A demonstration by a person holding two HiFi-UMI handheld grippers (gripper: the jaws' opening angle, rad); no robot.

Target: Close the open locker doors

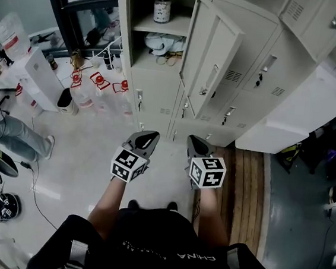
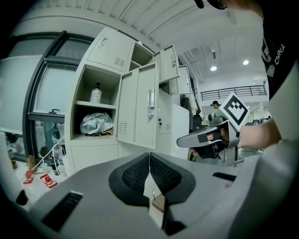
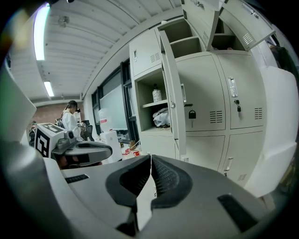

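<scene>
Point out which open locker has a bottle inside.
The middle locker of the leftmost column: a bottle stands on its shelf above crumpled cloth. The open lockers higher up show no bottle.

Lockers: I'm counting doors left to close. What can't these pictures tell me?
Top-row doors: cut off by the right gripper view's upper edge.
Neighbouring locker: front partly hidden by the open door in the head view.
Bottle: label too small in every view.

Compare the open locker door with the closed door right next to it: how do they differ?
The open locker door stands swung out, baring a shelf with a bottle; the closed door sits flush. The closed door carries a padlock; none shows on the open one. Both are pale metal with vent slots.
</scene>
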